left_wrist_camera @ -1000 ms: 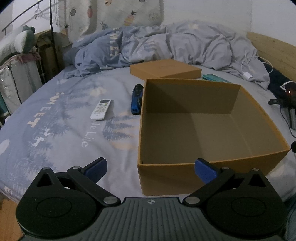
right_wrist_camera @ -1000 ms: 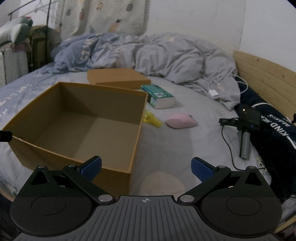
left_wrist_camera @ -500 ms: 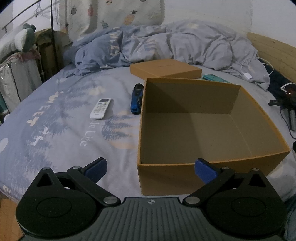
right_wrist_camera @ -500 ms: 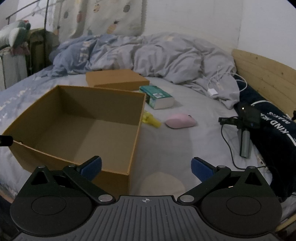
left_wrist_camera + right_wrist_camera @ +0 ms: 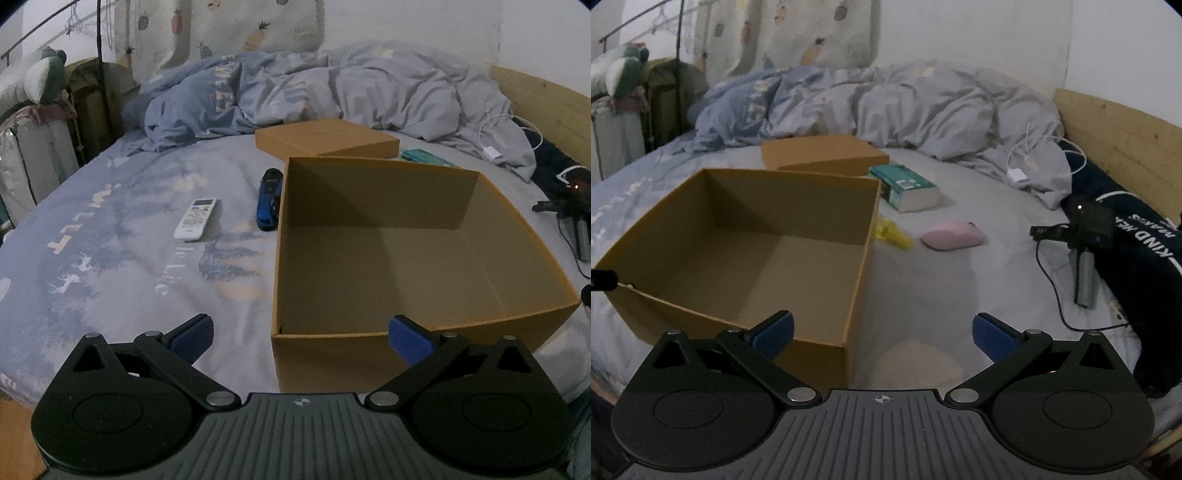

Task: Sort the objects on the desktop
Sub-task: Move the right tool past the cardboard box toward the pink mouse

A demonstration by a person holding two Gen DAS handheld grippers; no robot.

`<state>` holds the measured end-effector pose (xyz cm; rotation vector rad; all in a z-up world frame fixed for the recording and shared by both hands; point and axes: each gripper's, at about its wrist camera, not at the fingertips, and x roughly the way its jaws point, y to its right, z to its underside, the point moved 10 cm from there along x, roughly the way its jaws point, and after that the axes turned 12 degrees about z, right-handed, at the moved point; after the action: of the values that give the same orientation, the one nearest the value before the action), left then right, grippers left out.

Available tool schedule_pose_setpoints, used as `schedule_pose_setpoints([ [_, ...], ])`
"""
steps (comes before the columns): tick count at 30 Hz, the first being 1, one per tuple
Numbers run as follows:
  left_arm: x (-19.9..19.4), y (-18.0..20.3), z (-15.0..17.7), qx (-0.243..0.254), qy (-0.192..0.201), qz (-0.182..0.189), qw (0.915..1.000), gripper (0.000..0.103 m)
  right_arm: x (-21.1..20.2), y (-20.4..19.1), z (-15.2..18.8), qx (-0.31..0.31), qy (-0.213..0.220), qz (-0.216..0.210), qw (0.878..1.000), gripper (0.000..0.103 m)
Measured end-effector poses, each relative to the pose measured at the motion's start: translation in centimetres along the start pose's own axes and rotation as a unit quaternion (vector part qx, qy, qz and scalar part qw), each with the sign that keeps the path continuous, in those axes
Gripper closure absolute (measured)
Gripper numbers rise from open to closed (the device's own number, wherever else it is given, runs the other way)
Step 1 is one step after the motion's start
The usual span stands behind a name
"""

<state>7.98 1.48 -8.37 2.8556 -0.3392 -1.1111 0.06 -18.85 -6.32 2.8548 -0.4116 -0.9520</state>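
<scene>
the left gripper [image 5: 301, 336] is held with its blue fingers [image 5: 192, 334] spread wide and nothing between them, above the near edge of the bed [image 5: 110, 266]. the right gripper [image 5: 882, 332] is likewise released, its fingers [image 5: 993, 338] apart and empty. an open cardboard box [image 5: 406, 258] is seen just ahead of both, resting on the bed with nothing inside. beside its left wall a blue device [image 5: 268, 199] is laid, and further left a white remote [image 5: 195, 219]. on its right side a yellow object [image 5: 892, 234] is partly hidden by the box corner, a pink mouse [image 5: 953, 235] is placed nearby, and a teal book [image 5: 908, 188] lies behind them. the box lid [image 5: 327, 138] is set beyond the box.
</scene>
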Motion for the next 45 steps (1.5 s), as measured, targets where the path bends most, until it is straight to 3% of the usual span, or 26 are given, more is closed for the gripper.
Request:
schedule_pose_setpoints([
  [12, 0.8, -0.6, -0.1, -0.025, -0.001, 0.013, 0.9996, 0.000, 0.7, 0.0, 0.1, 0.004, -0.010, -0.013, 1.000, 0.000],
  [17, 0.7, 0.1, -0.4, -0.011, 0.001, 0.020, 0.9997, 0.000, 1.1, 0.3, 0.3, 0.009, -0.014, -0.017, 1.000, 0.000],
  [31, 1.6, 0.2, -0.6, -0.009, 0.000, 0.008, 0.9999, 0.000, 3.1, 2.0, 0.6, 0.050, -0.031, -0.012, 0.998, 0.000],
  [45, 0.5, 0.3, -2.4, 0.002, 0.027, 0.001, 0.9996, 0.000, 6.5, 3.7, -1.6, 0.096, -0.051, -0.007, 0.994, 0.000],
])
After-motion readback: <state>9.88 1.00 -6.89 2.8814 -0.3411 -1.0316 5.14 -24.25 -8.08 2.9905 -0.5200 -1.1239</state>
